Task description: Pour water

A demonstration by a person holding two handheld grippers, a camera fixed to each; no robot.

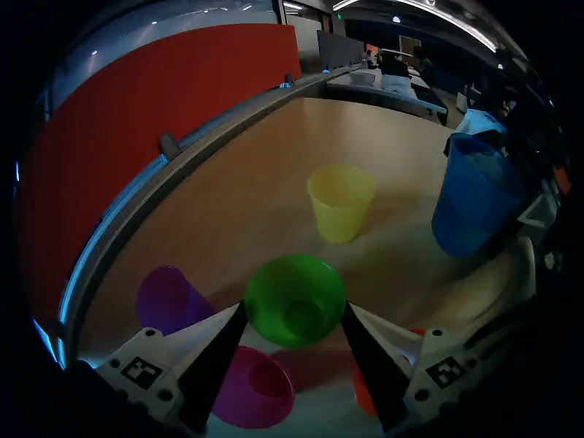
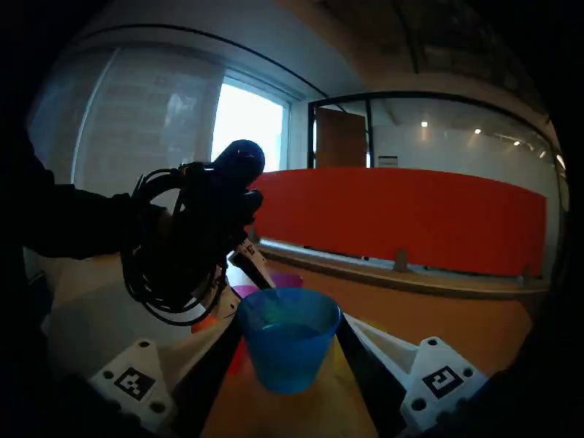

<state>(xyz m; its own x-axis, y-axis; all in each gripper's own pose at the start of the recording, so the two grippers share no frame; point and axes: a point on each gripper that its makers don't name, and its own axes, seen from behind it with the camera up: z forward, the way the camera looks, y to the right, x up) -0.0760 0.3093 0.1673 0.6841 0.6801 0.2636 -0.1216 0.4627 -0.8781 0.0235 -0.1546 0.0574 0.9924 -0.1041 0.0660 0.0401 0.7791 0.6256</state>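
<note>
green cup (image 1: 295,292) sits clamped between the left gripper (image 1: 293,306) fingers, lifted over the table (image 1: 241,197), its mouth facing the camera. yellow cup (image 1: 340,201) stands beyond. right gripper (image 2: 290,319) pinches the upright blue cup (image 2: 288,361) holding water (image 2: 286,330).

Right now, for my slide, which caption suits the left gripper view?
Left gripper grips a green cup; a yellow cup stands ahead on the table, a blue cup at right.
</note>
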